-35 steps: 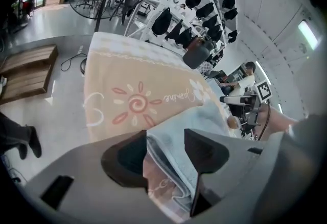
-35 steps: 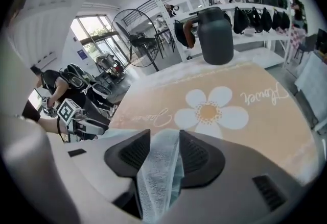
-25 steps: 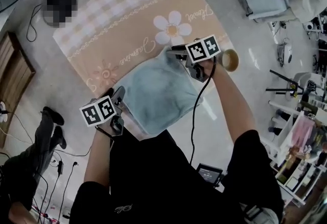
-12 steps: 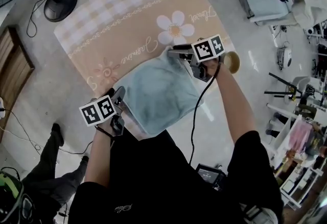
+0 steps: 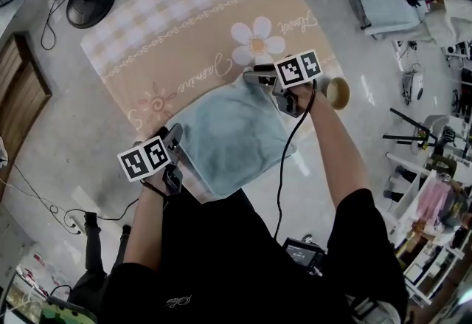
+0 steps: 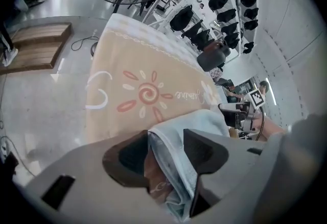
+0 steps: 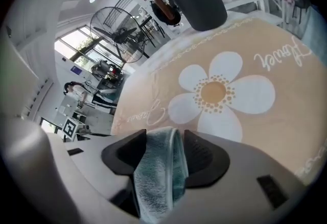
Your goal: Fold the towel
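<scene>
Apparently ending this fold, the right gripper (image 7: 161, 139) is sitting loose around the pale blue terry towel (image 5: 228, 134) at one o'clock, its fingers having just been opening, while the left gripper (image 6: 166, 141) is straddling it at eight o'clock, fingers spread.

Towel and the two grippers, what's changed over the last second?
The right gripper has just been opening its jaws, and the towel's folded edge now sits loosely between them. A bystander's legs moved from the left edge toward the lower left corner. The left gripper kept its place, jaws apart around the near corner. The towel stayed on the mat.
</scene>
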